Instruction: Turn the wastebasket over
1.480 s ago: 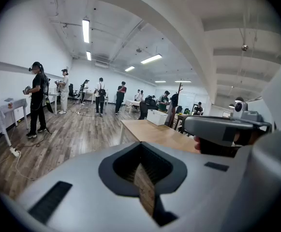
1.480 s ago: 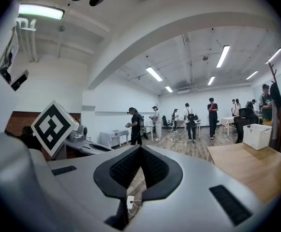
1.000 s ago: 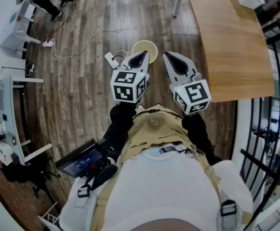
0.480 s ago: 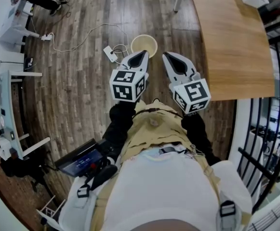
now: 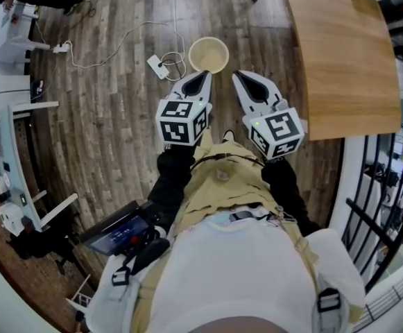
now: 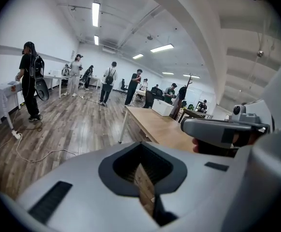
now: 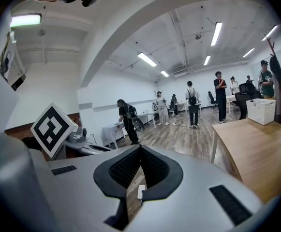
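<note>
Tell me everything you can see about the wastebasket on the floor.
The wastebasket is a small round bin, cream or pale tan, with plain walls that may be plastic. It stands upright on the wood plank floor, open mouth up, and looks empty inside. A white power strip and a looped cable lie just beside it, at the picture's left. Whether the cable touches it is unclear.

left gripper (image 5: 202, 79): pale grey shell, dark ribbed hollow behind the jaws | right gripper (image 5: 242, 80): same build | marker cubes (image 5: 182, 122): white faces, black square patterns | sleeves (image 5: 170, 180): black | trousers (image 5: 222, 186): khaki | top (image 5: 236, 276): white | straps (image 5: 121, 275): black, grey buckles
</note>
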{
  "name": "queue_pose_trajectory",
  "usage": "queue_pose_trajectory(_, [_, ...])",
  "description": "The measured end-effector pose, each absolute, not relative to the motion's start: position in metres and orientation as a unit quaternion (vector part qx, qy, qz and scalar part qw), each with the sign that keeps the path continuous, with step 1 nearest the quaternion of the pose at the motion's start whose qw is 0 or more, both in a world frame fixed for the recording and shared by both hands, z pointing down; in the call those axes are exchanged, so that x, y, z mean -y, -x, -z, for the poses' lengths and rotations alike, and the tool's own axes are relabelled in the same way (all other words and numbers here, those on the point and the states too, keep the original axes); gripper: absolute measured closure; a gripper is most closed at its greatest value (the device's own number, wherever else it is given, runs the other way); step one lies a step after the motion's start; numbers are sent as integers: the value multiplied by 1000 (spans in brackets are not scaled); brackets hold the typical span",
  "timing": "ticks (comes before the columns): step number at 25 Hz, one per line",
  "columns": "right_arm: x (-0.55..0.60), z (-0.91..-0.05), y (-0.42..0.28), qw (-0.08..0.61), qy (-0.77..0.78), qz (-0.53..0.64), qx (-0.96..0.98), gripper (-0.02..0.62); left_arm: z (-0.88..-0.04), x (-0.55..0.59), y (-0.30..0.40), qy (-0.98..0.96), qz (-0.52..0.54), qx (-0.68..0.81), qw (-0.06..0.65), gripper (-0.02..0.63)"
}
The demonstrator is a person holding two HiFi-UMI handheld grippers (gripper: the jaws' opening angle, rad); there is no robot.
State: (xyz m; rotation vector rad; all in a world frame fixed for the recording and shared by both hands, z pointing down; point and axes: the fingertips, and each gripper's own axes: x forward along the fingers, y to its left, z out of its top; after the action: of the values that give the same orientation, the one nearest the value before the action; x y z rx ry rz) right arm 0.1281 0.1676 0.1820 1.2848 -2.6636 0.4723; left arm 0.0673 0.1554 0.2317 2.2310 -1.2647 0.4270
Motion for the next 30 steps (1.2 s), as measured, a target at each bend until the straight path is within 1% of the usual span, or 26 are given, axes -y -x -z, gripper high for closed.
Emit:
queue_pose_trajectory(5, [-154,-186,-123,93,-444,-165,876,574,-233,-133,-72,-840,-151,440,277,604])
queue_pose_trajectory(10, [-70,-191,-62,118,-431,-170,878,574,-234,-41,-17,-835,-126,449,293,604])
queue_pose_trajectory(17, [-22,-216,6,146,-398,-187,886,574,-262,6,47,-810,-131,468,329,604])
queue_pose_trajectory(24, [23,-231,44,154,-394,-201,883,574,-284,46,91,-801,-147,469,341,604])
queue_pose_trajectory(30, [24,-264,57,172,-366,-236,883,574,-322,53,106,-777,-169,481,369,604])
